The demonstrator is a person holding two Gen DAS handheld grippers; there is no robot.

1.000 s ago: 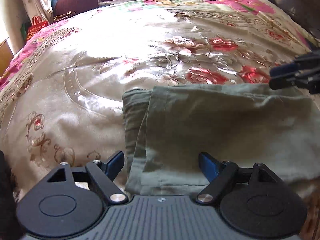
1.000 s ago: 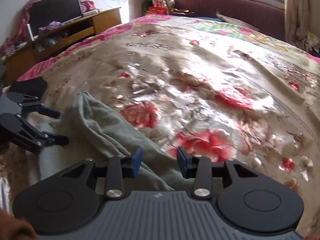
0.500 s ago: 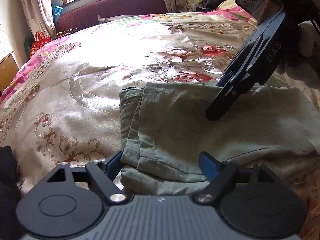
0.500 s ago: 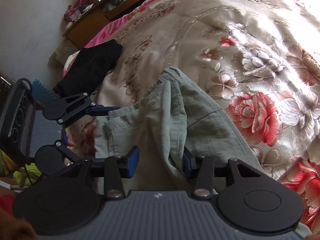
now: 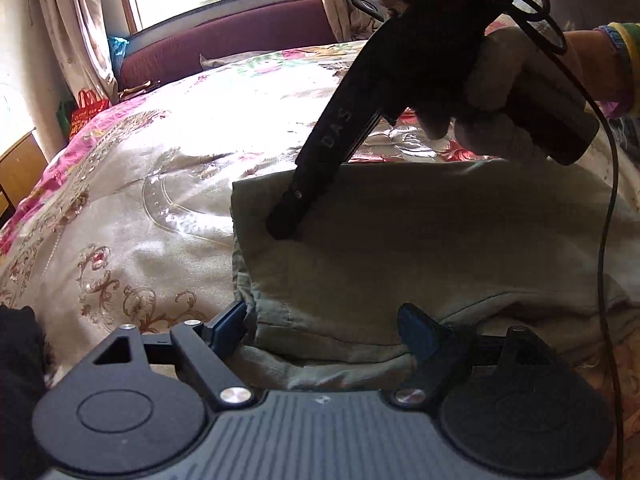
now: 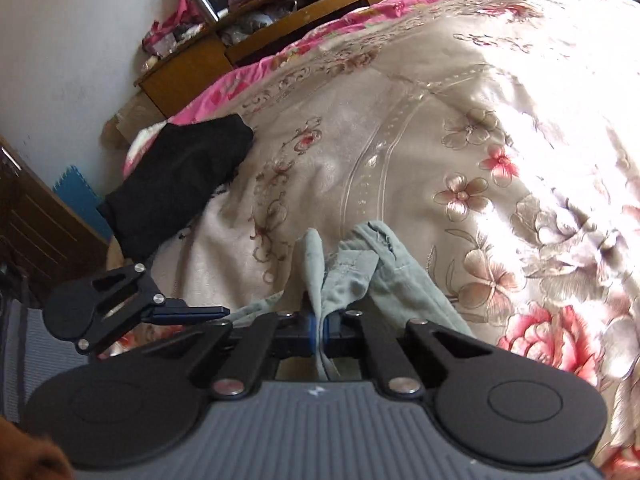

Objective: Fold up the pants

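Right hand-held gripper (image 6: 319,326) pinches pants (image 5: 420,240); only its view shows this.

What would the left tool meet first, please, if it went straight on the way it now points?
Most likely the green pants: the folded cloth lies right between and ahead of the open left tool. The right tool, shut on the fabric, sits farther along that line, though depth is uncertain.

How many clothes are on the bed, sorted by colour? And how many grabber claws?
Green pants: 1
Black garment: 1
Grippers: 2, the left gripper and the right gripper
Total: 4
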